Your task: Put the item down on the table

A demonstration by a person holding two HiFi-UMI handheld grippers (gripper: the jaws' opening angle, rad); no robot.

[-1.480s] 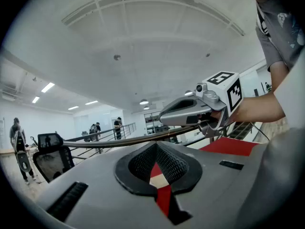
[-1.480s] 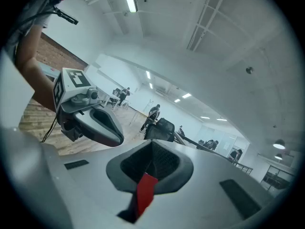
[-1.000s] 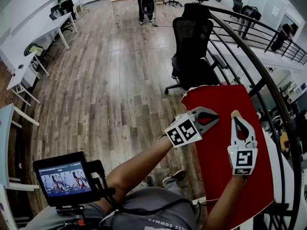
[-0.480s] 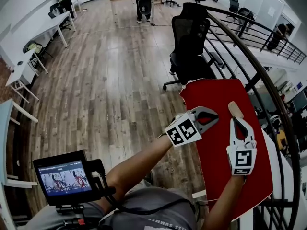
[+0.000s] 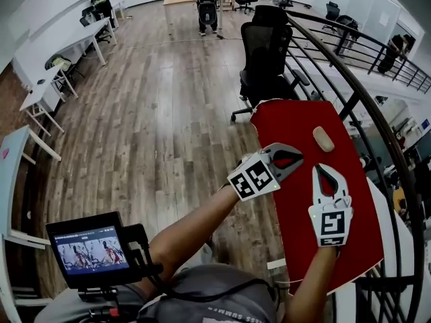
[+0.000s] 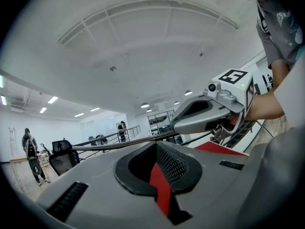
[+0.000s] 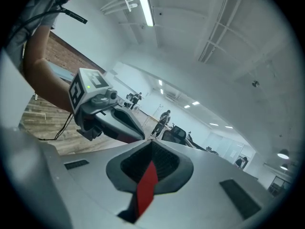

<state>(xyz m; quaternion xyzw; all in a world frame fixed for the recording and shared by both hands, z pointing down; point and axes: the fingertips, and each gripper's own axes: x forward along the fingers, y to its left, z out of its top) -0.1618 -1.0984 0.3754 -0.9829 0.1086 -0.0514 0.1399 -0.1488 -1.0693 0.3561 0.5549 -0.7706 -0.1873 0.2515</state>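
Observation:
A tan oblong item lies on the red table, out beyond both grippers and touching neither. My right gripper hovers over the table just short of the item, jaws shut with nothing between them. To its left is my left gripper, over the table's left part, its jaws together and empty. The left gripper view shows its own shut jaws and the right gripper beside them. The right gripper view shows its own shut jaws and the left gripper. The item is in neither gripper view.
A black office chair stands at the table's far end. A curved dark railing runs along the table's right side. A small monitor hangs at lower left. White desks line the left wall, and people stand far back.
Both grippers have drawn back toward me over the red table. The tan item, earlier at the right gripper's tip, now lies apart from it, further out on the table.

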